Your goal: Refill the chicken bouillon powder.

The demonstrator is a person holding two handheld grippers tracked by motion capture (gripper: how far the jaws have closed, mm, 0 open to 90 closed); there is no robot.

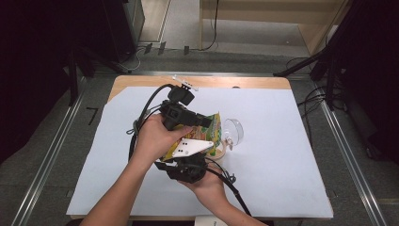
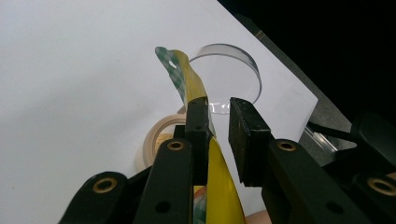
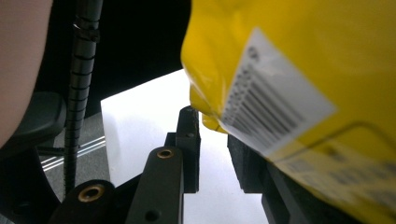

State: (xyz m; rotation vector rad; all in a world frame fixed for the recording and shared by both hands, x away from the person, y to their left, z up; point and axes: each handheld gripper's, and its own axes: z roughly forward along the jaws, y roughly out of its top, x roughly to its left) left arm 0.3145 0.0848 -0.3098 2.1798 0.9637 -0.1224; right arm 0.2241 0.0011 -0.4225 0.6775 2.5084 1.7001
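You're in a lab-style recording room: a wooden table (image 1: 141,81) covered with a white paper sheet (image 1: 277,141), black stand legs (image 1: 308,63), loose cables (image 1: 313,101) on grey carpet (image 1: 61,155), metal floor rails (image 1: 47,160).

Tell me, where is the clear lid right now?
In the high view the clear lid lies on the white sheet, just right of the yellow snack bag.

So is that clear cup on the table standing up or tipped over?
Tipped over. The clear cup lies on its side on the white sheet, its round end facing the camera, beside the yellow packet.
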